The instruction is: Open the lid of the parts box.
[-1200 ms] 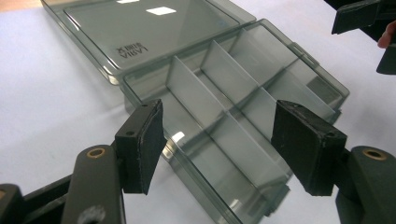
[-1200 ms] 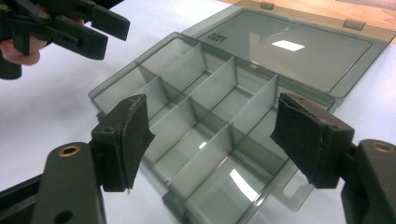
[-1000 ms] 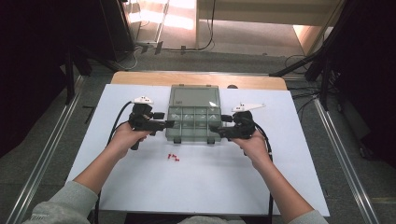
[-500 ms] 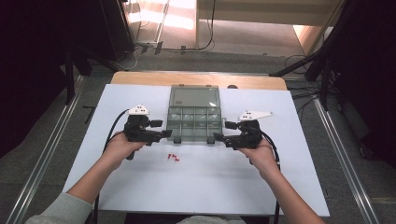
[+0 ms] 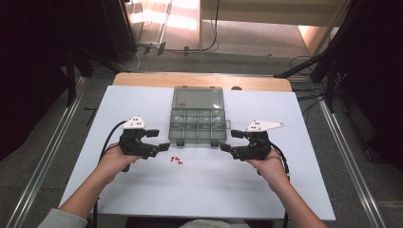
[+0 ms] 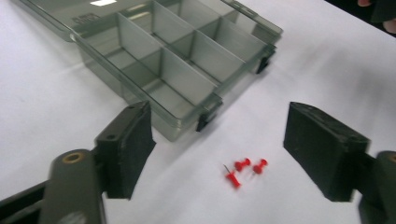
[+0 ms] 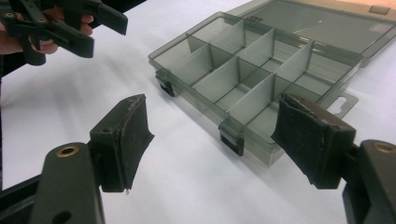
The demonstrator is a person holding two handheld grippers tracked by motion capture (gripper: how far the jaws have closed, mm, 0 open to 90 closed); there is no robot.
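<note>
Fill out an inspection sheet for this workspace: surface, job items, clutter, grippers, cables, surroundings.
Surface: white table top, with a wooden edge showing at the far side.
Job items: grey see-through compartment box lying open with its lid folded back, compartments empty as far as seen; three red push pins loose on the table just in front of it.
Clutter: nothing seen.
Grippers: left gripper open, jaws just opened wider, nothing between them, pins ahead; right gripper open, empty, beside the box's near right corner.
Cables: black cable trailing from the left gripper; more lie on the floor beyond the table.
Surroundings: grey floor, metal rails at both sides, dark stands.
</note>
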